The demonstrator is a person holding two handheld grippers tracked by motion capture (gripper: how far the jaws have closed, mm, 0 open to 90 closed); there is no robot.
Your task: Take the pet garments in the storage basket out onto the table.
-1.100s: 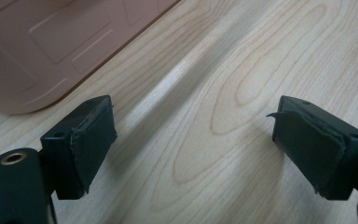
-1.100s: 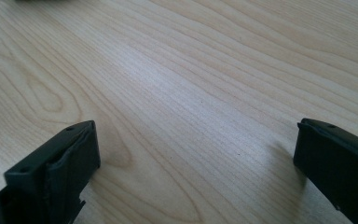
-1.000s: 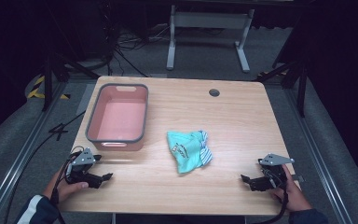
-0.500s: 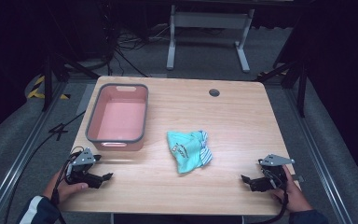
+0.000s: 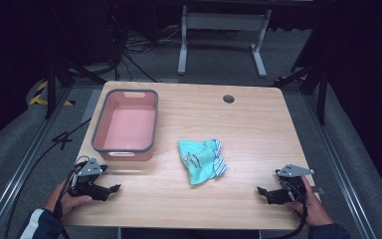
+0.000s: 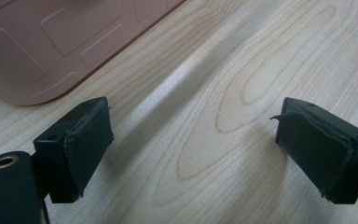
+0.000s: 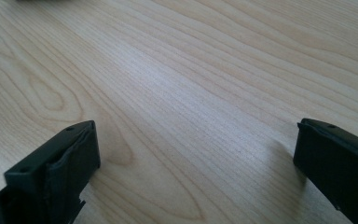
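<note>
From the high view, a wooden desk (image 5: 258, 124) carries a pink tub (image 5: 127, 124) with a grey rim at its left side and a crumpled teal cloth (image 5: 201, 159) near the middle, well apart from the tub. The left tongs (image 5: 110, 188) rest on the desk near its front left corner, just in front of the tub, held by a hand (image 5: 69, 199) in a dark sleeve. The right tongs (image 5: 262, 191) rest near the front right corner, held by the other hand (image 5: 311, 201), well apart from the cloth. A round hole (image 5: 228, 98) sits near the far edge of the desk.

In the left gripper view, the left tongs (image 6: 193, 144) stand wide apart over bare wood, gripping nothing; the corner of the tub (image 6: 51, 42) lies beyond the left jaw.

In the right gripper view, the right tongs (image 7: 196, 163) are likewise spread wide with nothing between them, bare wood grain below.
</note>
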